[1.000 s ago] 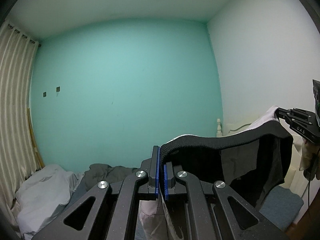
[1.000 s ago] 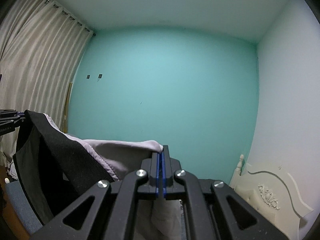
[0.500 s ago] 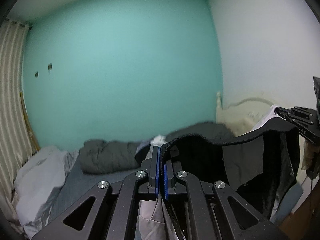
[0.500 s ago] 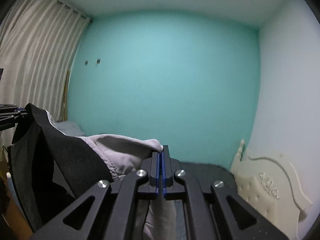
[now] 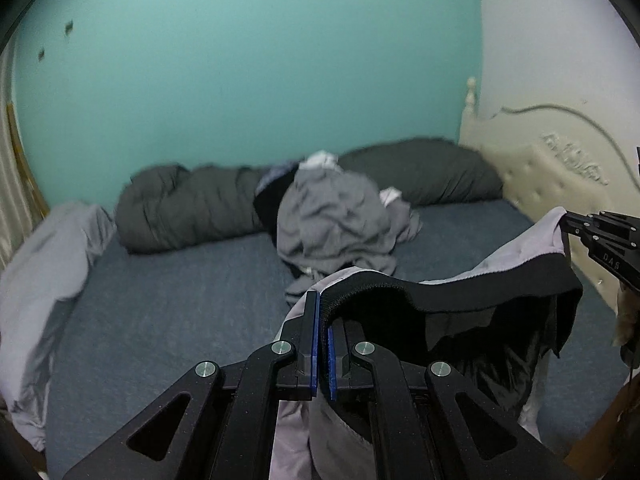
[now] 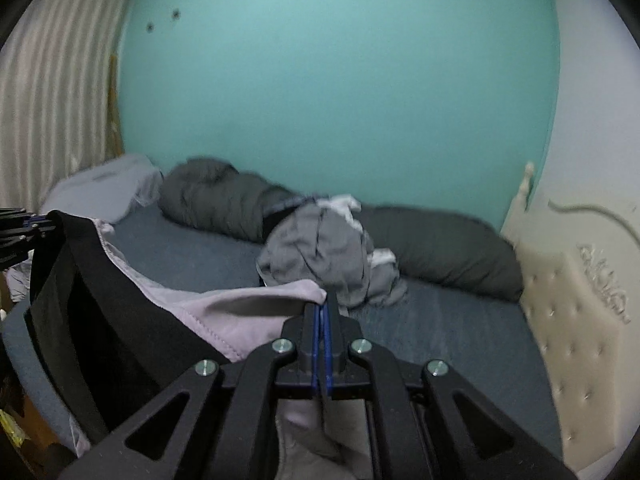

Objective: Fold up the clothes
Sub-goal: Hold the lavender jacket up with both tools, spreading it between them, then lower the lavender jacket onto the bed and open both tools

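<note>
A pale lilac garment with a wide black elastic waistband (image 5: 460, 298) hangs stretched between both grippers above the bed. My left gripper (image 5: 323, 300) is shut on one end of the waistband. My right gripper (image 6: 322, 304) is shut on the lilac fabric (image 6: 240, 304) at the other end; it also shows at the right edge of the left wrist view (image 5: 568, 226). The black waistband (image 6: 104, 280) sags leftward to the left gripper (image 6: 36, 224) in the right wrist view. A crumpled pile of grey clothes (image 5: 336, 220) lies on the bed ahead.
The bed has a blue-grey sheet (image 5: 172, 304), a rolled dark grey duvet (image 5: 188, 208) and dark pillow (image 6: 452, 256) along the teal wall. A pale pillow (image 5: 44, 264) lies at left, a cream tufted headboard (image 6: 572, 312) at right, and a striped curtain (image 6: 48, 80) at far left.
Both grippers have tilted downward, so the bed and the clothes pile have come into view. The garment stays held between them, lower and nearer the mattress.
</note>
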`<state>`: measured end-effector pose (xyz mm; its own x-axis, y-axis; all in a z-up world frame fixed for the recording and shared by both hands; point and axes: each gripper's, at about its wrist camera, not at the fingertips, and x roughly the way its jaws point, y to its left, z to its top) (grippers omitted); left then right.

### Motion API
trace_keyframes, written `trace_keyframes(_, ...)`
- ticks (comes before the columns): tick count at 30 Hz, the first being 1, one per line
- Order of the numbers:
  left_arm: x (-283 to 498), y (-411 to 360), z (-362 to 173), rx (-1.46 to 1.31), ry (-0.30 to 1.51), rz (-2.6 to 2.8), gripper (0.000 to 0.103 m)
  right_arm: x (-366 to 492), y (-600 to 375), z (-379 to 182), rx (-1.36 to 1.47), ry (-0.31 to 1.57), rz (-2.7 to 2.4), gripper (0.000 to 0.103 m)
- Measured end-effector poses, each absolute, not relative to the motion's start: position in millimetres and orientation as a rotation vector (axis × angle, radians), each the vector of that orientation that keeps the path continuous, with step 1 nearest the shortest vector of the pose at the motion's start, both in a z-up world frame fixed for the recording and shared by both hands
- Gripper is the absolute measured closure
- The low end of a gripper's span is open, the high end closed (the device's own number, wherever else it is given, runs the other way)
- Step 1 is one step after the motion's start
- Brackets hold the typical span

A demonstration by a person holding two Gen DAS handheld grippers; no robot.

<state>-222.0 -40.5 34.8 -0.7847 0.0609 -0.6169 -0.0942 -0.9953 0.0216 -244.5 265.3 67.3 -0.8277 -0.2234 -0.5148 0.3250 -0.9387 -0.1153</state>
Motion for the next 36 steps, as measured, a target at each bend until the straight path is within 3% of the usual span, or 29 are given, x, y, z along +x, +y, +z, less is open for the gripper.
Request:
trace_keyframes(10,-374,-41,-103,-1.261,0.053,2.786,0.1,-388,261,-63,1.006,0.29,-2.706,0.102)
trace_keyframes(20,-476,-30,-223,-1.474,-0.054,2.651,0.099,-493,273,-178,1.205,0.236,-2.676,0.101)
trace_keyframes(21,-483,-28,-237,-1.51,-0.081,2.62,0.096,-499,275,-188,1.215,0.226,-2.674,0.101)
trace_keyframes(23,-490,-30,-264,-1.547,-0.167,2.579,0.075,-510,280,-210,1.255,0.208,-2.672,0.101)
trace_keyframes(24,-491,-32,-270,-1.557,-0.194,2.57,0.053,-513,281,-219,1.276,0.202,-2.67,0.101)
trace_keyframes(25,-489,-34,-275,-1.554,-0.23,2.556,0.038,-519,283,-233,1.303,0.182,-2.658,0.1)
trace_keyframes(26,-487,-36,-279,-1.551,-0.264,2.542,0.038,-522,284,-243,1.325,0.166,-2.643,0.1)
trace_keyframes(30,-471,-49,-276,-1.508,-0.289,2.56,0.036,-515,293,-250,1.301,0.163,-2.709,0.084)
trace_keyframes(33,-448,-64,-269,-1.508,-0.297,2.548,0.035,-510,301,-254,1.277,0.163,-2.763,0.058)
trace_keyframes(34,-439,-69,-267,-1.512,-0.299,2.543,0.035,-508,303,-256,1.269,0.163,-2.781,0.044)
trace_keyframes(36,-418,-81,-263,-1.521,-0.289,2.542,0.035,-500,312,-248,1.243,0.096,-2.811,0.044)
